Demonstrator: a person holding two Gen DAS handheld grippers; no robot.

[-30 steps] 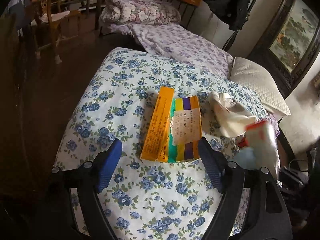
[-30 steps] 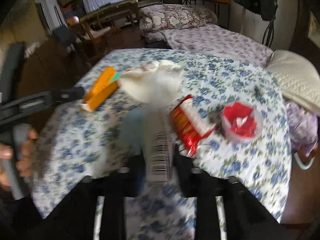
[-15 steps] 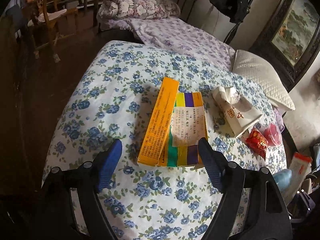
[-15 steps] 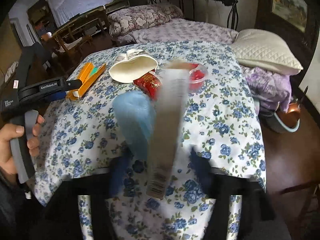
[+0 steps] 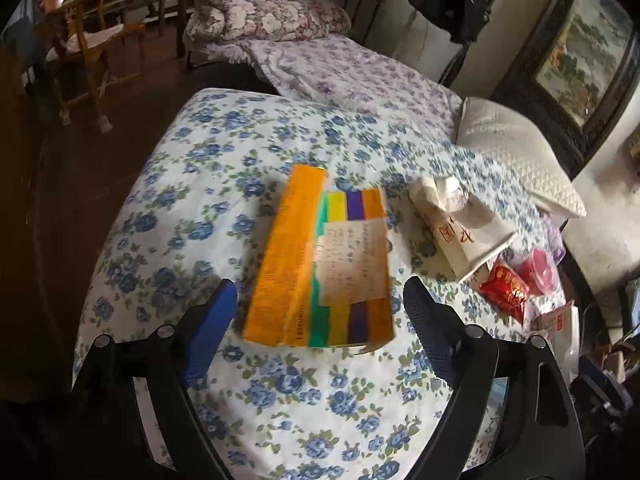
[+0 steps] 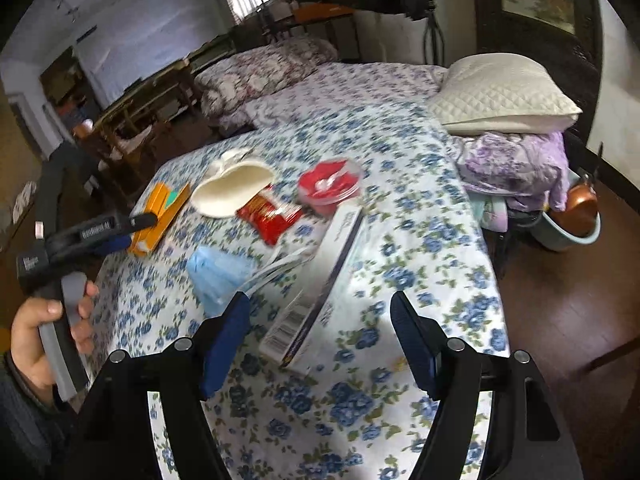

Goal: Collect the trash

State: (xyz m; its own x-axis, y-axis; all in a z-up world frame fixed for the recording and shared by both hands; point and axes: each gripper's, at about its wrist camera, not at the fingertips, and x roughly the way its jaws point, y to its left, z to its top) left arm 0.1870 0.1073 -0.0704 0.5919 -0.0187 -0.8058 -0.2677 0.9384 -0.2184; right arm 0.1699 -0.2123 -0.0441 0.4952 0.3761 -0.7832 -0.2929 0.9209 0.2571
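An orange and striped box [image 5: 320, 264] lies on the floral tablecloth [image 5: 208, 216], just ahead of my open, empty left gripper [image 5: 320, 316]. A white paper bag [image 5: 460, 224], a red snack wrapper [image 5: 505, 289] and a red-lidded cup [image 5: 538, 268] lie to its right. In the right wrist view my right gripper [image 6: 320, 332] is open, with a long white carton [image 6: 320, 284] and a blue bag [image 6: 218, 272] loose on the cloth between and ahead of its fingers. The orange box [image 6: 158, 212], paper bag [image 6: 232, 186], wrapper [image 6: 268, 214] and cup [image 6: 330, 186] lie farther back.
A bed with purple bedding [image 5: 352, 76] and a white quilted pillow [image 5: 516, 156] sits behind the table. A wooden chair [image 5: 84, 48] stands at far left. A basin with a copper pot [image 6: 574, 216] sits on the floor at right.
My right gripper has opened and let go of the white carton and blue bag, which now lie on the cloth. My left gripper has moved closer to the orange box.
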